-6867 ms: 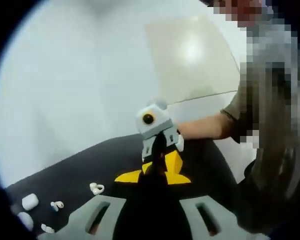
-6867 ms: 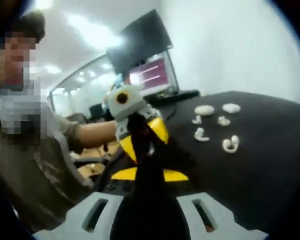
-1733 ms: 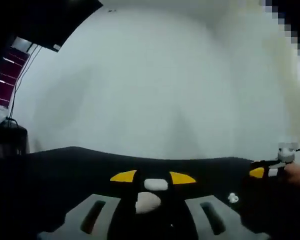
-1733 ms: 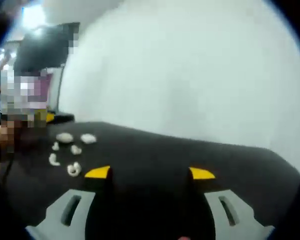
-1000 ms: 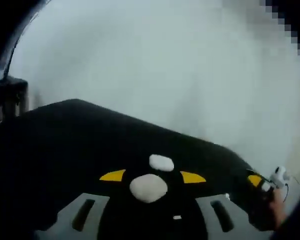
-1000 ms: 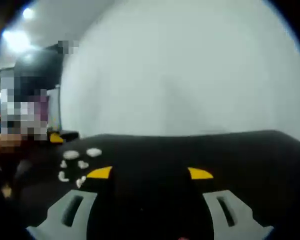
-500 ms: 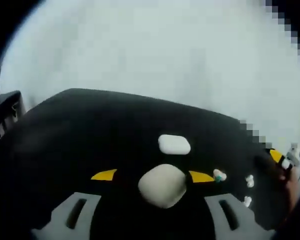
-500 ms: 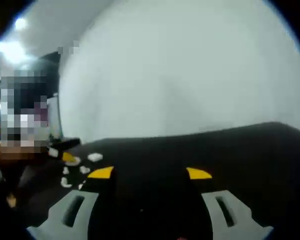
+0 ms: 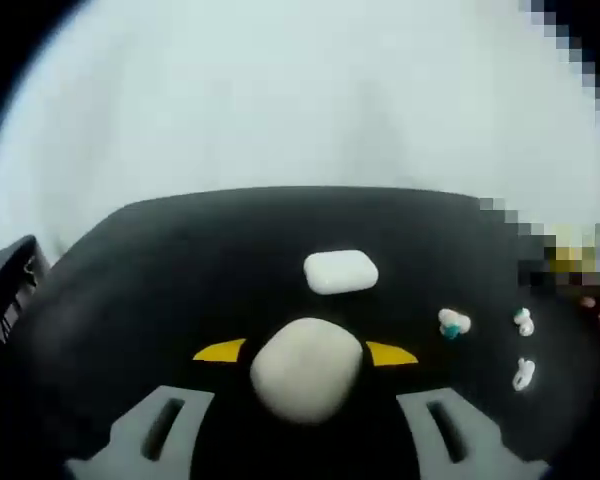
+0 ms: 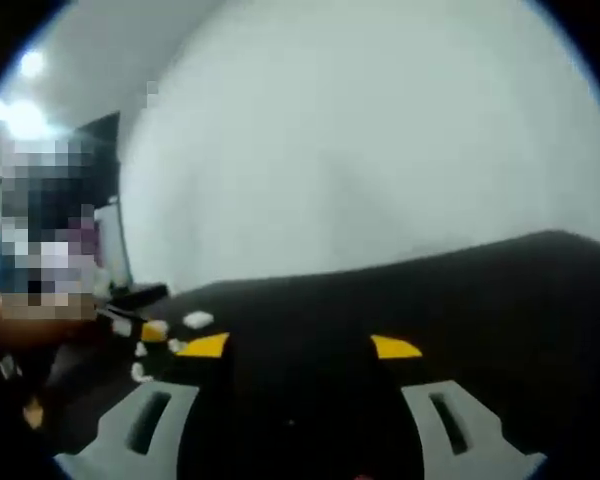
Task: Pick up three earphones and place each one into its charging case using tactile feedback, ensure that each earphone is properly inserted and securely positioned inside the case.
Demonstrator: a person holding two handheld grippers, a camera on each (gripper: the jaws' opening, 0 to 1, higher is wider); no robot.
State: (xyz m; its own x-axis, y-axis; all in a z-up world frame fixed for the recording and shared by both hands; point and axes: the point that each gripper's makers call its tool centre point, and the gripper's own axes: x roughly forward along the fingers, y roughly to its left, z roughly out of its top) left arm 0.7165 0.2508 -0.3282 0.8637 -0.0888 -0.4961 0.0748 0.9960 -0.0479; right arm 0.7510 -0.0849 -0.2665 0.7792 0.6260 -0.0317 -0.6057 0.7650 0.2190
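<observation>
Grey plastic bodies were seen on both tools, each pierced by two slanted slots. The left gripper (image 9: 305,352) was marked by yellow tips on its black fingers (image 9: 220,351). The same was noted on the right gripper (image 10: 300,346): black fingers (image 10: 396,347), yellow-tipped, on a grey slotted base.

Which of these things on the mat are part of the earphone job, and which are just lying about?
Job:
- near case, between the left gripper's yellow fingertips
- far case
- three earphones
- right gripper, over bare mat

Lying about:
- black mat
- dark gear at the mat's edge
- monitor
</observation>
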